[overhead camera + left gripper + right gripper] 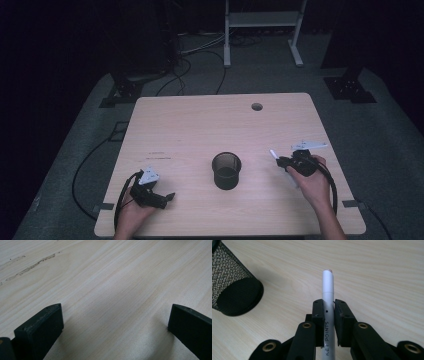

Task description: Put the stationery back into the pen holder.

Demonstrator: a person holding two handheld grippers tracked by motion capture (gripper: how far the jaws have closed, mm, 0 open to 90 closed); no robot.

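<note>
While the right tool grips a white pen between its closed jaws, the job of stowing that pen stands part done: pen picked up and clear of the desk, not yet in the cup.

Item 1, white pen: held by its barrel, tip end pointing away from the hand, lettering "KEY POINTS" readable along the shaft; in the high view it sits near the desk's right edge, toward the front.

Item 2, black mesh pen cup: upright, near the desk's middle, toward the front edge, well apart from the pen.

Item 3, left tool: jaws wide apart, nothing between them, resting near the front left corner.

Remaining, by judgement: carry the pen over the cup, drop it in.

Unclear: cup's inside is dark, contents cannot be told; pen's rear end is cut off at the frame's bottom edge.
</note>
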